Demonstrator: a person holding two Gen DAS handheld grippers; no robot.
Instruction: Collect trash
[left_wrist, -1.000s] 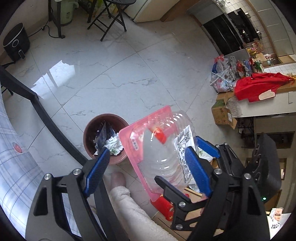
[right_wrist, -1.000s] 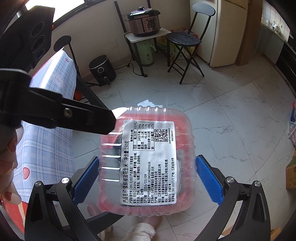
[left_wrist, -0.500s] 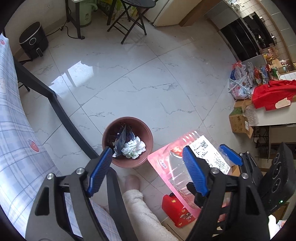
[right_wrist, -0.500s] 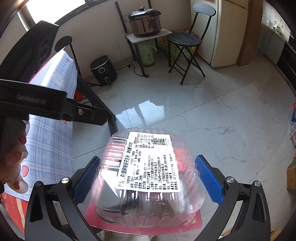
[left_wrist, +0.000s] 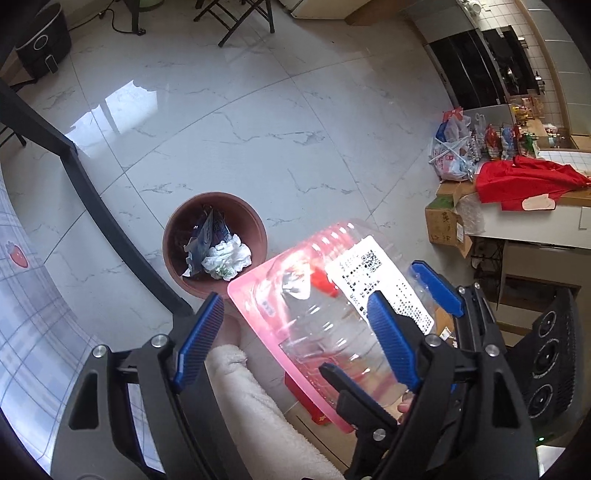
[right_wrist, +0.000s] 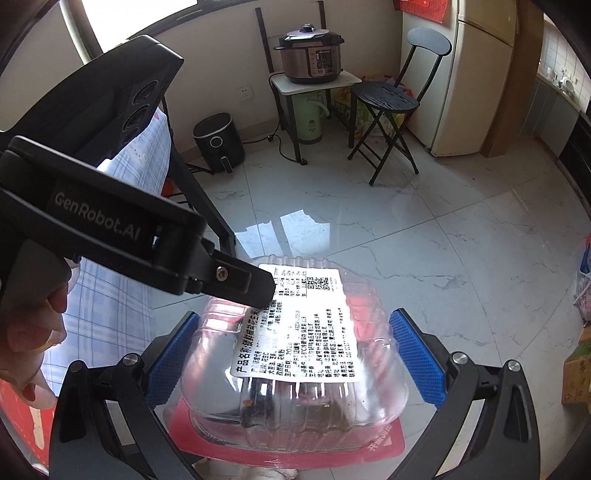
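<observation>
Left wrist view: the left gripper (left_wrist: 291, 332) tilts steeply toward the marble floor (left_wrist: 236, 122), its blue pads wide apart and opening further, gripping nothing; the container's pink edge shows in the gap between them. Beyond its tips stands a brown trash bin (left_wrist: 215, 243) holding crumpled white plastic and a dark wrapper. The right gripper (left_wrist: 436, 286) enters from the right, also angled down, its pads set against the sides of a clear plastic container (left_wrist: 325, 317) with a pink base and a white printed label, carried in the air just beside the bin. From the right wrist view, the right gripper (right_wrist: 291, 356) clamps the container (right_wrist: 291, 373) at both sides, domed lid up, dark crumbs inside; a person's hand (right_wrist: 29, 332) holds the left gripper's handle.
</observation>
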